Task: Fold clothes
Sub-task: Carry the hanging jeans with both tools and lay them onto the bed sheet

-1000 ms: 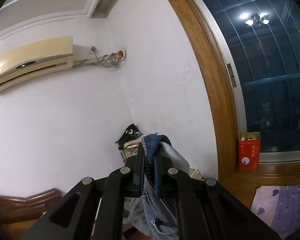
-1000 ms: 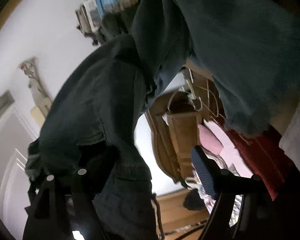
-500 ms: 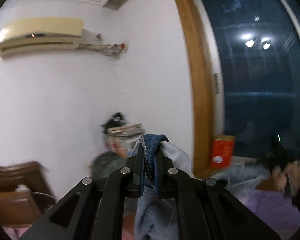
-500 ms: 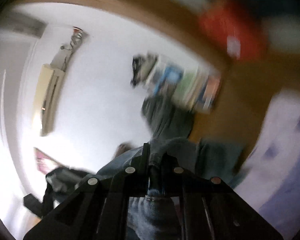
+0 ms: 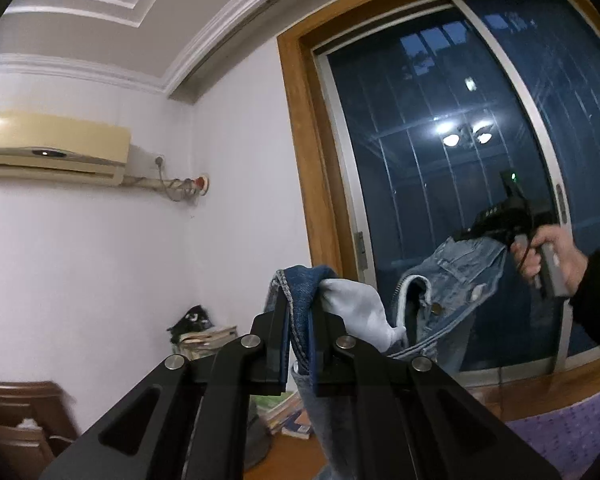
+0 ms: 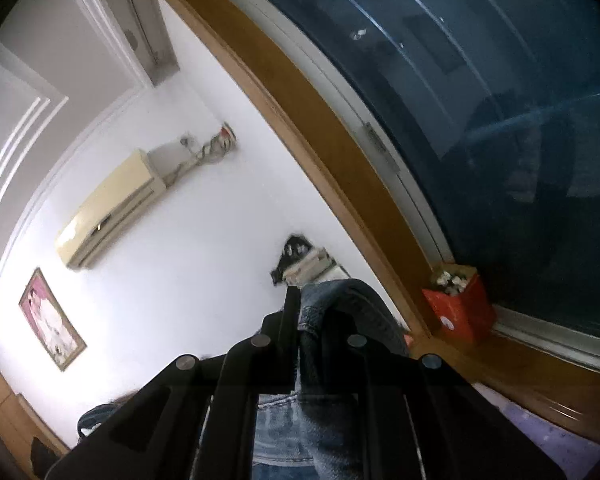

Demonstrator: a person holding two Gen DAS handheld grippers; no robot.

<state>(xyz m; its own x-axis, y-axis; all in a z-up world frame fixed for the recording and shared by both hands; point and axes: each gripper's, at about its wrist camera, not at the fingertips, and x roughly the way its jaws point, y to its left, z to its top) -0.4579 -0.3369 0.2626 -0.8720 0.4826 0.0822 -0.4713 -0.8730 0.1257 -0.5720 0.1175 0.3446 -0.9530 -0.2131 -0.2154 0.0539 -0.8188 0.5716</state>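
Note:
A pair of blue jeans [image 5: 452,280] hangs in the air between both grippers, waistband up, with a white pocket lining [image 5: 356,304] turned out. My left gripper [image 5: 300,312] is shut on one part of the waistband, the denim pinched between its black fingers. My right gripper [image 5: 466,236] shows in the left wrist view at the right, held by a hand [image 5: 552,252], shut on the other part of the waistband in front of the dark window. In the right wrist view that gripper [image 6: 310,312] clamps a fold of the jeans [image 6: 340,304], which drop below out of sight.
A wood-framed dark window [image 5: 440,160] fills the right. An air conditioner [image 5: 56,152] hangs on the white wall. A stack of books [image 5: 204,338] stands in the corner, a red box [image 6: 458,312] on the sill, a purple bedspread [image 5: 560,436] below, a picture [image 6: 52,320] on the wall.
My right gripper went from open among the denim to shut on it and rose high, now level with the left. The left gripper swung sideways, bringing the window and right hand into view.

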